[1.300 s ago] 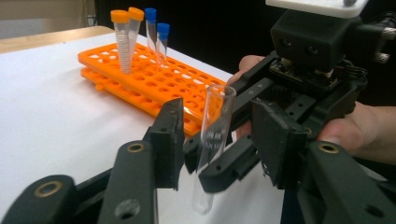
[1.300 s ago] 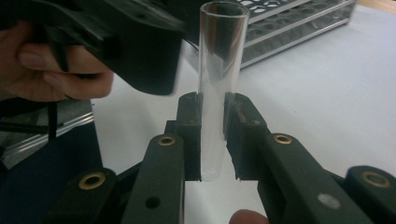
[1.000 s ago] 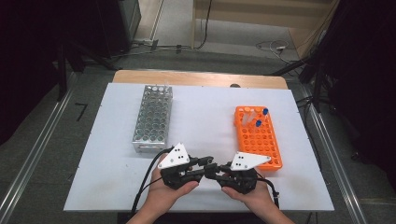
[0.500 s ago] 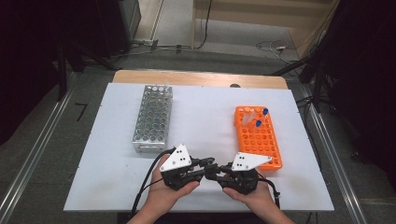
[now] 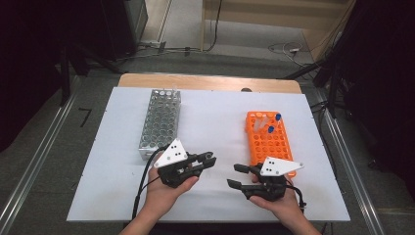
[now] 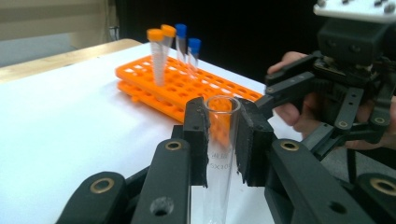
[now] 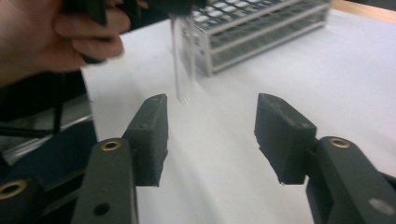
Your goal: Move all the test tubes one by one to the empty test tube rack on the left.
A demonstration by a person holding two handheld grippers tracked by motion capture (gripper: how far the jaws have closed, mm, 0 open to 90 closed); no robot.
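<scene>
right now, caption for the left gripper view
Left gripper clamps a clear glass tube; orange rack beyond.

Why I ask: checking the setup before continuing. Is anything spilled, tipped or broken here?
Nothing stands out. The orange rack and metal rack sit flat, the capped tubes stand in their holes, and the glass tube in the left gripper looks intact.

Left gripper (image 6: 223,135) clamps an upright clear glass test tube (image 6: 219,154) between its black pads; beyond it lies an orange plastic tube rack (image 6: 187,91), the right gripper (image 6: 327,88) alongside, jaws parted.
</scene>
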